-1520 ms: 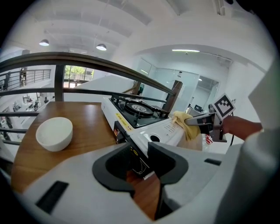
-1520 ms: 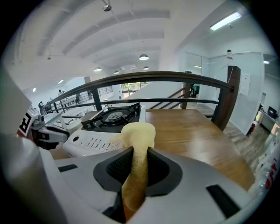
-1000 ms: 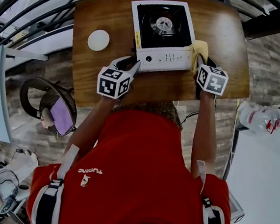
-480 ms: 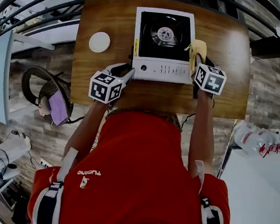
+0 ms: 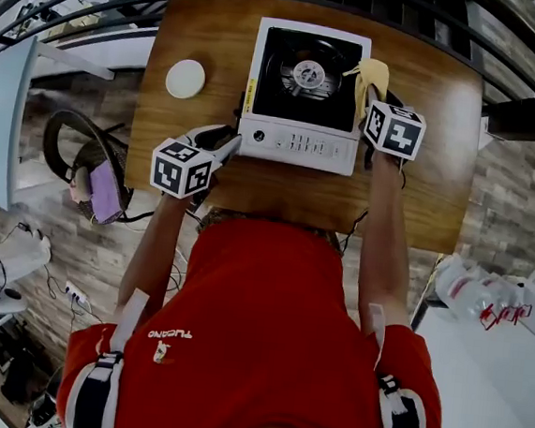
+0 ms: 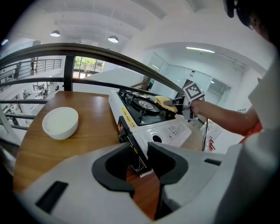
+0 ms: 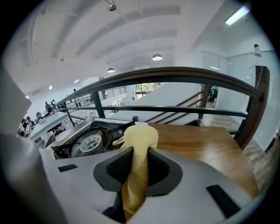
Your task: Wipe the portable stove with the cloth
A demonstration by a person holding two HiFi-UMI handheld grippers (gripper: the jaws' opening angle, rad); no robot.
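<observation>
Head view: wooden bench (image 5: 421, 185) runs across the top of frame, with the person in a red shirt (image 5: 257, 320) below it.

- Portable stove (image 5: 298, 145) sits at 12 o'clock on the bench. It is white-bodied with a black top, its control panel faces the person, and the round burner (image 5: 309, 71) is in the middle.
- White bowl (image 5: 185, 78) stands at the stove's 9 o'clock, on bare wood and well apart from it.
- Left gripper (image 5: 229, 143) is at the stove's 7 o'clock corner, its marker cube trailing toward the person.
- Right gripper (image 5: 367, 94) is at the stove's 2 o'clock. The yellow cloth (image 5: 368, 75) bunches ahead of it, lying over the right rim of the black top, just beside the burner.

Left gripper view:
- Left gripper (image 6: 139, 162) has its jaws standing wide, and the stove's (image 6: 175, 131) near-left corner is taken between them. The black side edge and white front face run into the pads.
- Bare bench shows below the corner.
- Bowl (image 6: 60, 122) is at 10 o'clock.
- Cloth (image 6: 162, 102) and the far gripper are at 1 o'clock, over the stove top.

Right gripper view:
- Right gripper (image 7: 138, 169) has its jaws narrow, pinched on the cloth (image 7: 140, 138). A rolled strip runs between the pads, and a folded lump sticks out past the tips.
- Burner (image 7: 89, 142) is at 10 o'clock of the lump.
- Bench wood shows at 3 o'clock.
</observation>
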